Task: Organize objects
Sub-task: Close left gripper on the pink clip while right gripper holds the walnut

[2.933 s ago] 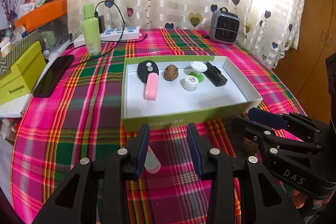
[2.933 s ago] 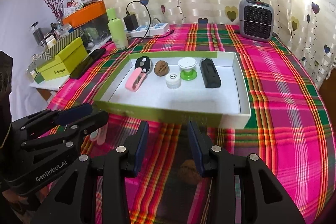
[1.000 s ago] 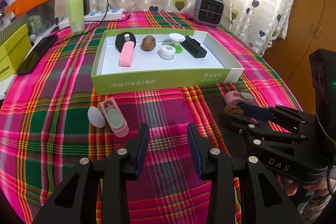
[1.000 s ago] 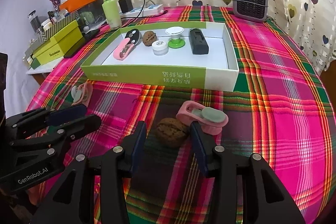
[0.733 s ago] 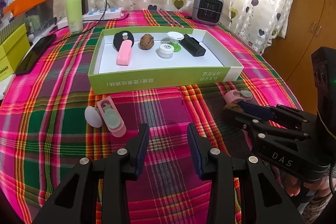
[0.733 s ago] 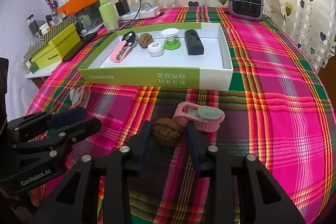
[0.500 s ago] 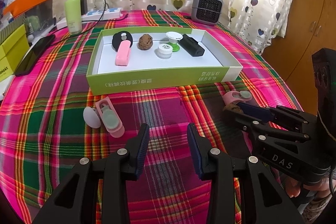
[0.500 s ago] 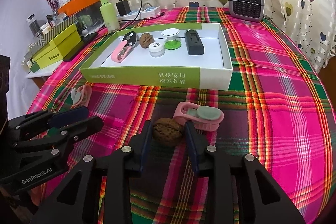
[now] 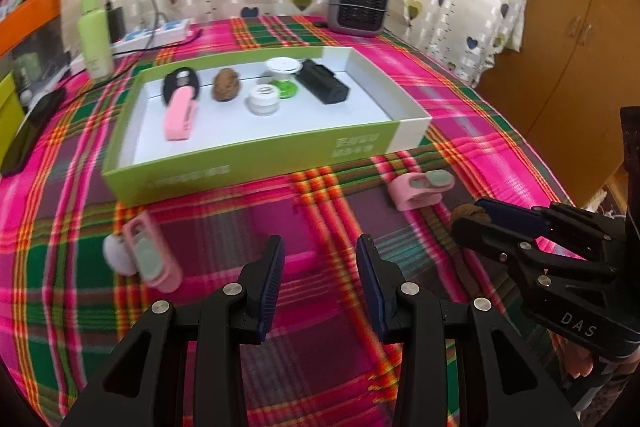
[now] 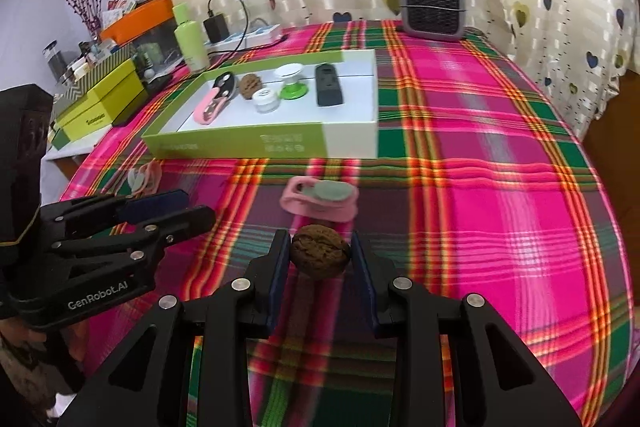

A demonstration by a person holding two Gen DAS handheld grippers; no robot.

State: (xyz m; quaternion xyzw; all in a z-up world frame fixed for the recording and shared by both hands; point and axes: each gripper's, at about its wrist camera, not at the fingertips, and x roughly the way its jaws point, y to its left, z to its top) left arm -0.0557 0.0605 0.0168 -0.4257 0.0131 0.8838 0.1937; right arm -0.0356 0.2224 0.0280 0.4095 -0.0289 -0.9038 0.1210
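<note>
My right gripper (image 10: 319, 261) is shut on a brown walnut (image 10: 319, 255), held just over the plaid cloth, nearer to me than a pink clip (image 10: 320, 203). In the left wrist view that gripper (image 9: 478, 217) comes in from the right with the walnut (image 9: 466, 213) at its tips. My left gripper (image 9: 320, 267) is open with nothing between its pads; it also shows at the left of the right wrist view (image 10: 198, 209). A second pink clip (image 9: 150, 259) lies left of it beside a white round piece (image 9: 116, 255). The green and white box (image 9: 256, 167) holds several small items.
Inside the box are a black fob (image 9: 181, 83), another walnut (image 9: 227, 89), a white jar (image 9: 263, 99) and a black case (image 9: 323, 87). A grey heater (image 9: 359, 3), a green bottle (image 9: 95, 35) and a power strip (image 9: 154, 34) stand behind. A phone (image 9: 28, 131) lies at the left.
The right gripper's jaws closed onto the walnut and drew it back from the pink clip. The left gripper shifted sideways with its gap unchanged.
</note>
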